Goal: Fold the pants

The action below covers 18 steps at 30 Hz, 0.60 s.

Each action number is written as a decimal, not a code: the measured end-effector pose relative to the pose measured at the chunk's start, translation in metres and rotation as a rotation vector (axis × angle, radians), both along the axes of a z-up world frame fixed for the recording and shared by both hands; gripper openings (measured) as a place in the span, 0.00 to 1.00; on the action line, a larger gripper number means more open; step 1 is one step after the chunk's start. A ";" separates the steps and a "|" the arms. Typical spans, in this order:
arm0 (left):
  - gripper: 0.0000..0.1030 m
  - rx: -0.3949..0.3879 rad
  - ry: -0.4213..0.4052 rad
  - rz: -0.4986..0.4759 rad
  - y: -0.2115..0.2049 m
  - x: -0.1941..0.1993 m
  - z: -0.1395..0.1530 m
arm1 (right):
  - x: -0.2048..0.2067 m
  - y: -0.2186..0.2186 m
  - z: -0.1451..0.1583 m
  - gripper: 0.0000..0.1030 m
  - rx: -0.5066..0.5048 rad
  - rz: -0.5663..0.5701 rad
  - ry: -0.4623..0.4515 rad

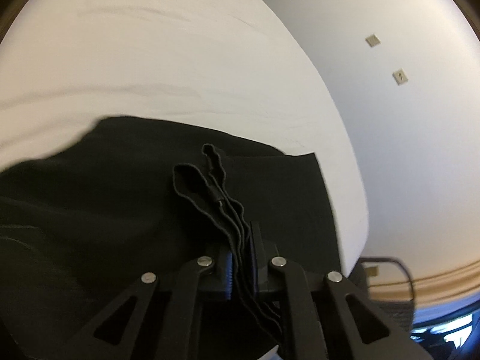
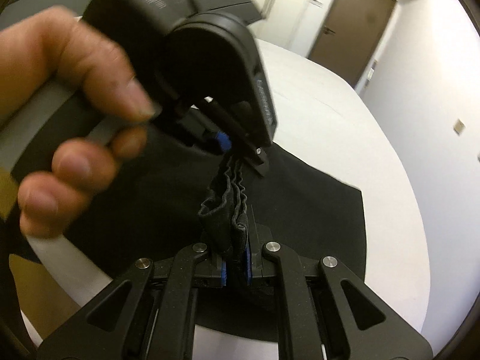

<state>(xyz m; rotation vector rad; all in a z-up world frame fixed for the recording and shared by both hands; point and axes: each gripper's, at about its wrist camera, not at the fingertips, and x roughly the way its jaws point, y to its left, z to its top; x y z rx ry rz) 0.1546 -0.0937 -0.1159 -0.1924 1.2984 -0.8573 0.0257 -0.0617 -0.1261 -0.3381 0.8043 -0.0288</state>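
pants: black fabric pants (image 1: 105,210) spread on the white round table (image 1: 150,60), reaching its near edge
left gripper: black two-finger left gripper (image 1: 241,258) clamps the bunched hem, above the pants
right gripper: black two-finger right gripper (image 2: 237,258) clamps the same bunch, facing the left gripper
hand: person's bare hand (image 2: 75,105) left of the bunch
door: brown door (image 2: 354,27) behind table

I can read nothing here: the raised lettering on the left claw's (image 2: 237,156) black housing is too blurred to make out.

White table (image 1: 150,60), black pants (image 1: 90,210) spread on it
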 end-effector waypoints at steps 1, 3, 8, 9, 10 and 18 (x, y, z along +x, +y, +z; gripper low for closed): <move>0.09 0.014 -0.010 -0.002 0.003 0.003 0.003 | 0.002 0.008 -0.001 0.07 0.002 0.019 0.003; 0.09 0.052 -0.026 -0.002 0.017 0.003 0.001 | 0.007 0.025 -0.004 0.07 0.010 0.054 0.019; 0.09 0.097 -0.031 0.022 0.045 0.001 -0.010 | 0.014 0.056 -0.011 0.07 0.031 0.102 0.064; 0.09 0.099 -0.027 0.031 0.050 0.003 -0.013 | 0.018 0.064 -0.015 0.07 0.033 0.111 0.077; 0.09 0.101 -0.025 0.038 0.049 0.005 -0.015 | 0.022 0.066 -0.018 0.07 0.034 0.117 0.088; 0.20 0.118 -0.010 0.066 0.057 0.008 -0.034 | 0.039 0.068 -0.044 0.12 0.049 0.133 0.217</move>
